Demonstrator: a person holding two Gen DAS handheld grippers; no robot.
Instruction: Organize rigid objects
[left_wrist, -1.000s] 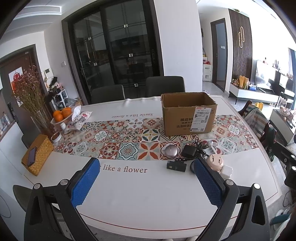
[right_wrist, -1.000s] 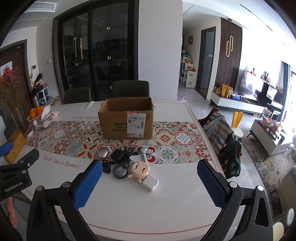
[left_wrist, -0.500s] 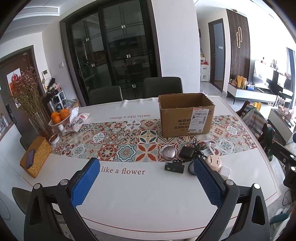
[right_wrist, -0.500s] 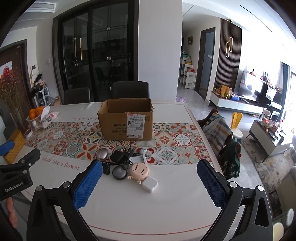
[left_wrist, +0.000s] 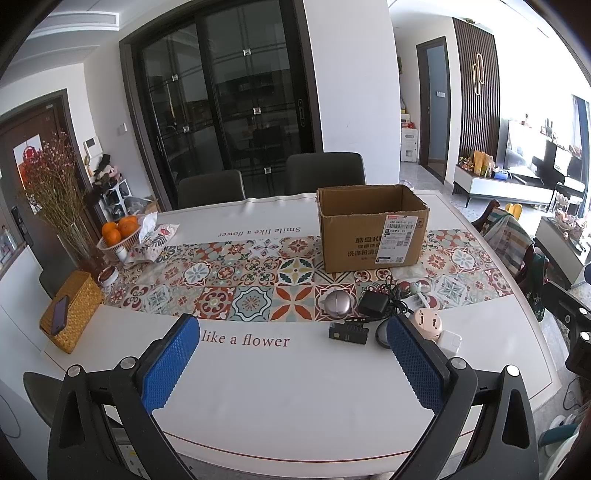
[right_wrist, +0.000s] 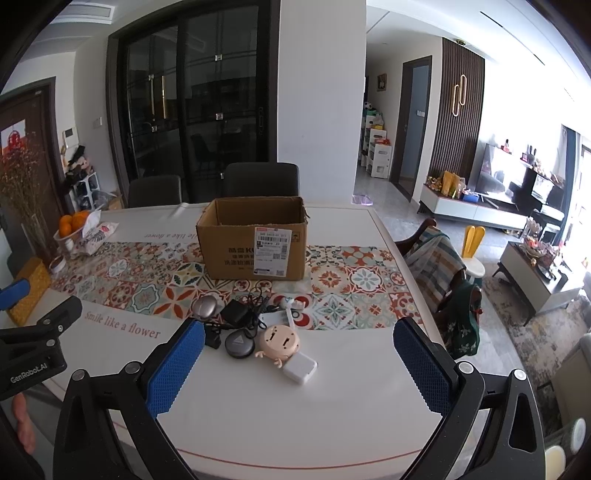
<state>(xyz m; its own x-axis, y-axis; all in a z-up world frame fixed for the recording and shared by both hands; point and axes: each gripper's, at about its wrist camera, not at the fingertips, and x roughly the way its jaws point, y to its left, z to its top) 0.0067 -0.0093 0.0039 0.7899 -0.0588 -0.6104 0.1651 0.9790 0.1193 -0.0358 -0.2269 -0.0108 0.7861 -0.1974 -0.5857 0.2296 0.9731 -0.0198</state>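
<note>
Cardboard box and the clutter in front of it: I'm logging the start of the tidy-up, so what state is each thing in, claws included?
Cardboard box: open at the top, upright on the table runner.
Pink round gadget: lying on the table, outside the box.
White adapter: lying flat beside it.
Black charger: on the table, cable tangled.
Left claw: open, holding nothing.
Right claw: open, holding nothing.

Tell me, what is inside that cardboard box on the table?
Only the bare inner walls near the rim of the cardboard box show. Its front wall hides the bottom from both cameras, so whether anything lies inside cannot be seen.
</note>
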